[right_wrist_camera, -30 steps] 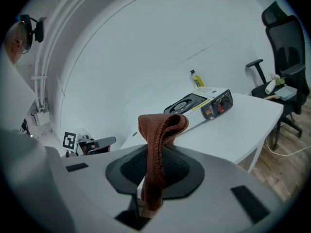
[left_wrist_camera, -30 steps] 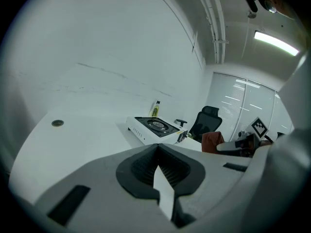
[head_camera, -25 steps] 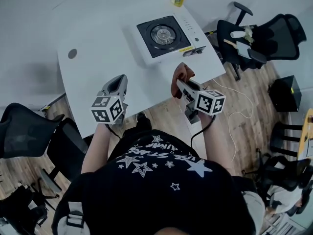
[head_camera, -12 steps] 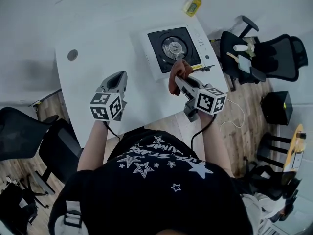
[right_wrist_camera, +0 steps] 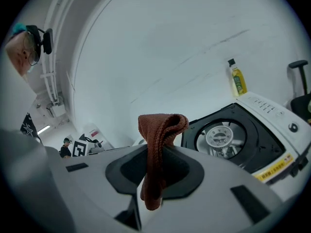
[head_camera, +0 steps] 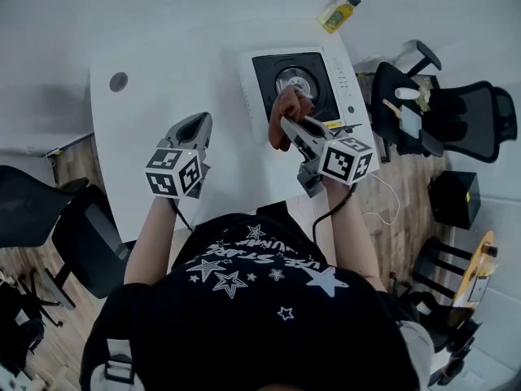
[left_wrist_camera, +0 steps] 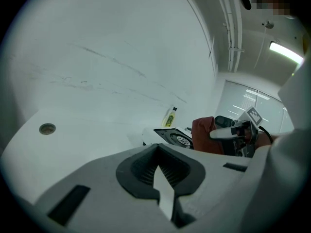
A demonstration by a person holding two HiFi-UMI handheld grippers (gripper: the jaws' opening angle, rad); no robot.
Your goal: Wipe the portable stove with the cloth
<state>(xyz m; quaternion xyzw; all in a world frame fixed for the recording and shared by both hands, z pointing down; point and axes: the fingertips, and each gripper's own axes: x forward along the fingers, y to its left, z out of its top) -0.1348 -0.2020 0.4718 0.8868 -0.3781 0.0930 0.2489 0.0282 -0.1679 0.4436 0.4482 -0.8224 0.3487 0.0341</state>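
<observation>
Your right hand-held gripper (head_camera: 291, 129) pinches the brown cloth (right_wrist_camera: 160, 130) over the portable stove (head_camera: 305, 72) for wiping; your left hand-held gripper (left_wrist_camera: 161, 181) seems closed, idle

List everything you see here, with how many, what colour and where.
table: one, white, under everything
portable stove: one, white with black top, table's far right
cloth: one, reddish brown, held at the stove's near edge
bottle: one, yellow, dark cap, beyond the stove
cable hole: one, grey, table's far left
office chairs: several, black, around the table
left tongs: one, grey, shut, empty, over the table
right tongs: one, grey, shut on the cloth
</observation>
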